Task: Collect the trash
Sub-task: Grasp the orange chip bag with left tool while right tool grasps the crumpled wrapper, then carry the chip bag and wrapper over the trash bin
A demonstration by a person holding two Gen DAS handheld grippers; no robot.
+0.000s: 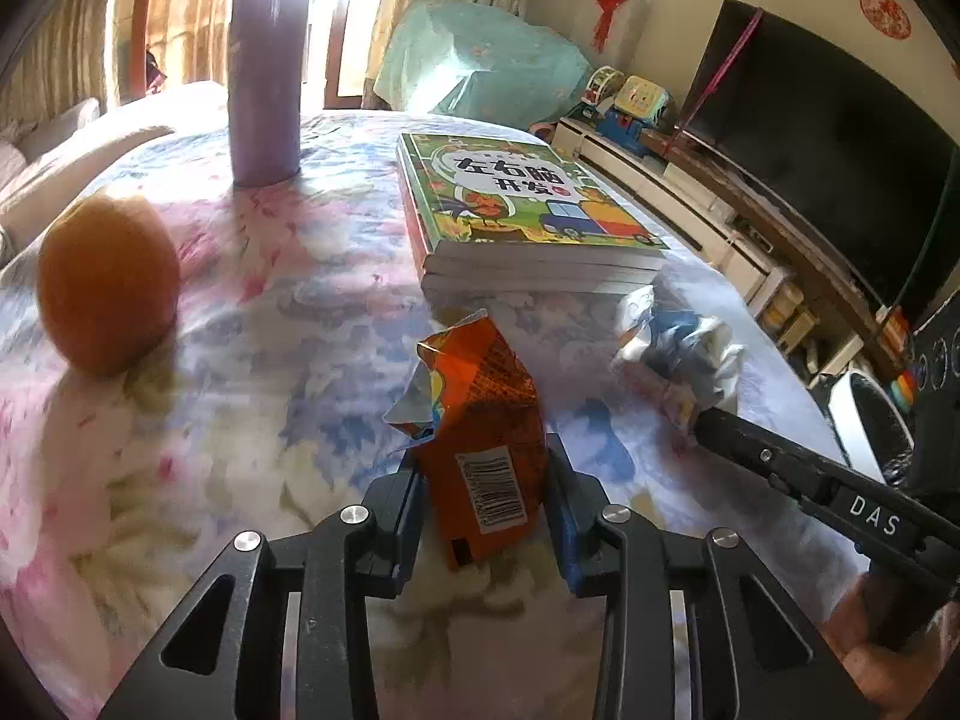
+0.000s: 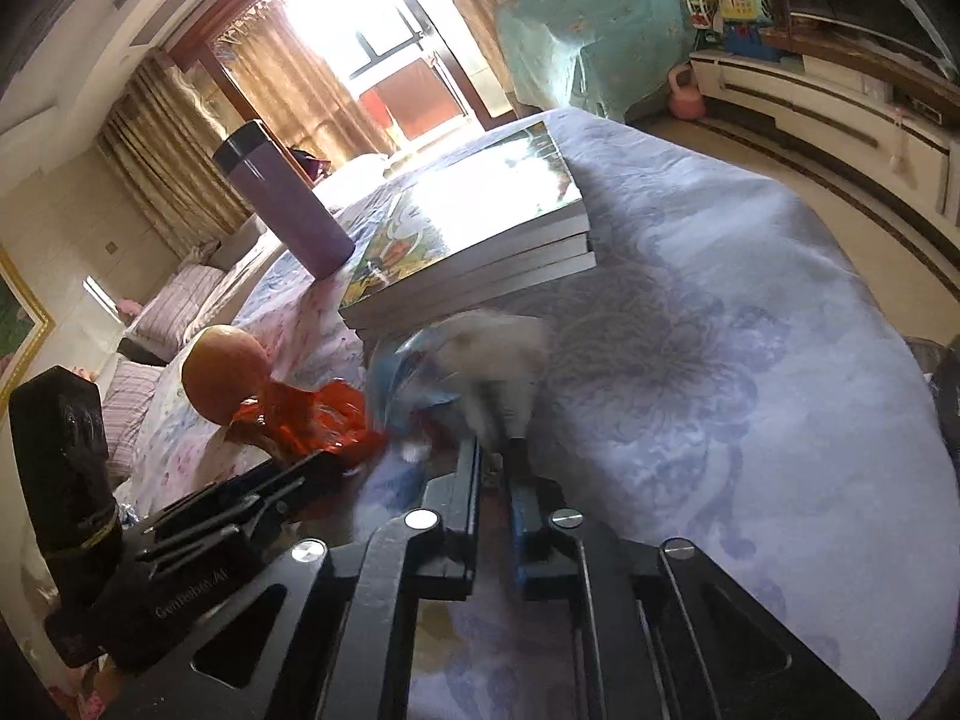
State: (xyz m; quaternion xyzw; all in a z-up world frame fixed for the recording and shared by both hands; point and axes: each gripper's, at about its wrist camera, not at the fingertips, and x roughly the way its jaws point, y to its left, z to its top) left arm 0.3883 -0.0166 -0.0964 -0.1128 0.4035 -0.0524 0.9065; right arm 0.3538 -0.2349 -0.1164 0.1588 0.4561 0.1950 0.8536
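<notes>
While both claws are already clamped, you have nothing lifted yet. Your left claw grips the orange snack wrapper, which stands on the floral cloth of the counter just in front of the stack of books. Your right claw is pinched nearly together on the crumpled blue-and-white wrapper, which lies right of the orange one, touching the front corner of the books. The orange and the purple flask sit left of the books, apart from both wrappers. Risks: thin foil may slip or tear if you lift fast; a pad may have caught the cloth, dragging the books.
</notes>
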